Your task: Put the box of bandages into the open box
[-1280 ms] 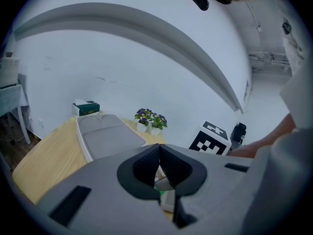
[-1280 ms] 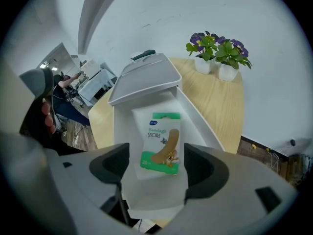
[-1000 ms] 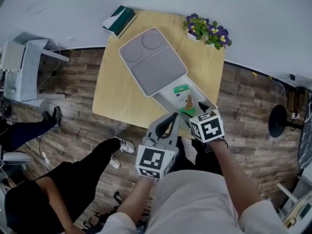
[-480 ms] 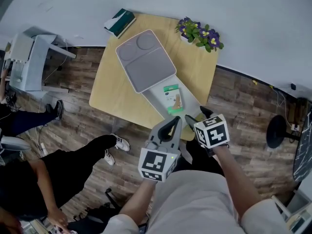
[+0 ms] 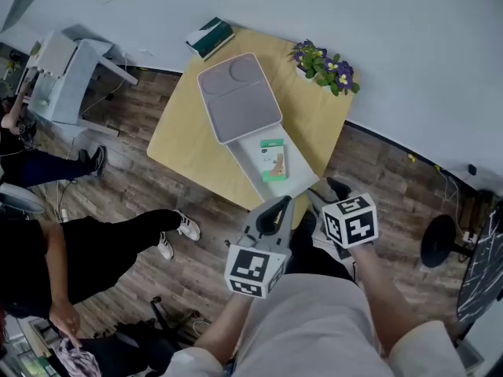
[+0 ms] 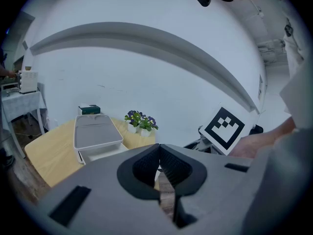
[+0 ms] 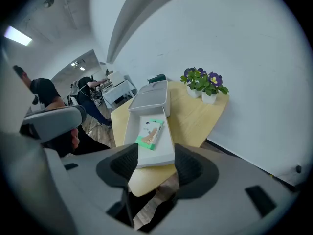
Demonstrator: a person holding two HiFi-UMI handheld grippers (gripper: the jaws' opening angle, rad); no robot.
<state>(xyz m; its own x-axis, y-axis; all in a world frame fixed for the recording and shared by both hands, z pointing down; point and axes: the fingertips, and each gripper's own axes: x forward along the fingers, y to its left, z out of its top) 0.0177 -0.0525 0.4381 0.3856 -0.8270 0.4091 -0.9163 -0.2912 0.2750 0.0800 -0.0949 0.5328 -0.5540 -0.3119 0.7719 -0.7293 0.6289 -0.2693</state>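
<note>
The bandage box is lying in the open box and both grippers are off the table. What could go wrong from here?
1. The open box lies with its near end close to the table's edge; a bump could tip it, and the bandage box inside, to the floor.
2. The right gripper, its jaws just closing on nothing, hangs near that end; a stray swing might nudge it.
</note>
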